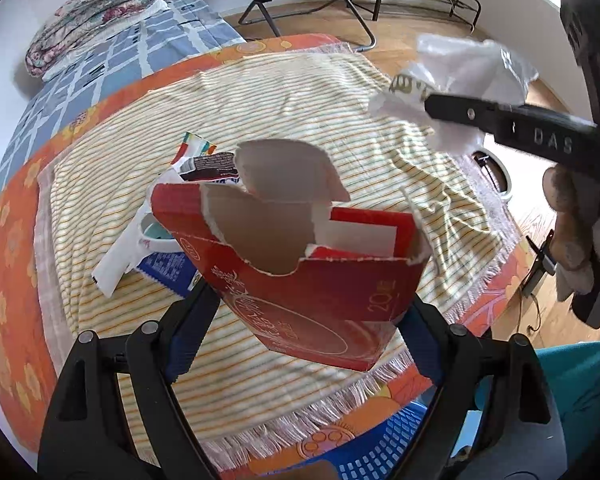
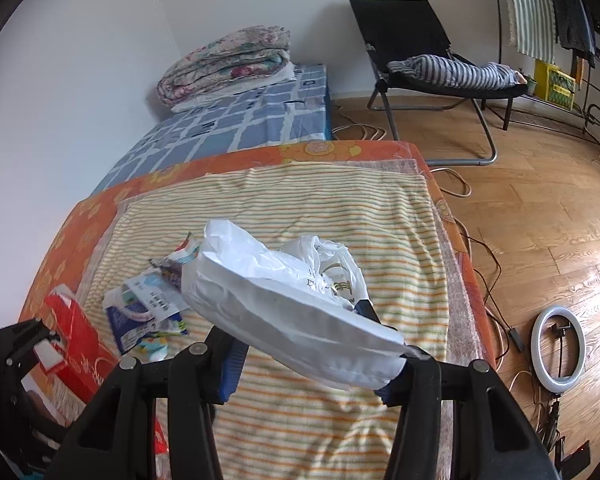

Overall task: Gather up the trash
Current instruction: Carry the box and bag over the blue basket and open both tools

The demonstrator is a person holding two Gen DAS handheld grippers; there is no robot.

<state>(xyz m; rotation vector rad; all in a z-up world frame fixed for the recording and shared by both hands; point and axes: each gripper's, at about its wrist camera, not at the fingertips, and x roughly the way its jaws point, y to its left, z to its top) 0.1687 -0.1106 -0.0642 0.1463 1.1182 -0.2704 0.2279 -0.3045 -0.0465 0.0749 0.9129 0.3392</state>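
Two grippers are in use, the left gripper point(image 1: 300, 304) and the right gripper point(image 2: 312, 356). There is one torn red carton point(image 1: 300, 280), held up at the near left, and one white plastic bag point(image 2: 284, 304), held up at the near right. On the one striped yellow cloth point(image 2: 340, 208), left of centre, lies one small heap of wrappers point(image 2: 148, 308); how many pieces it holds cannot be told. Far off are one folded floral quilt point(image 2: 228, 64) on one blue checked mattress point(image 2: 240, 128), and one black folding chair point(image 2: 420, 52). At the near right, one ring light point(image 2: 558, 354) lies on the floor.
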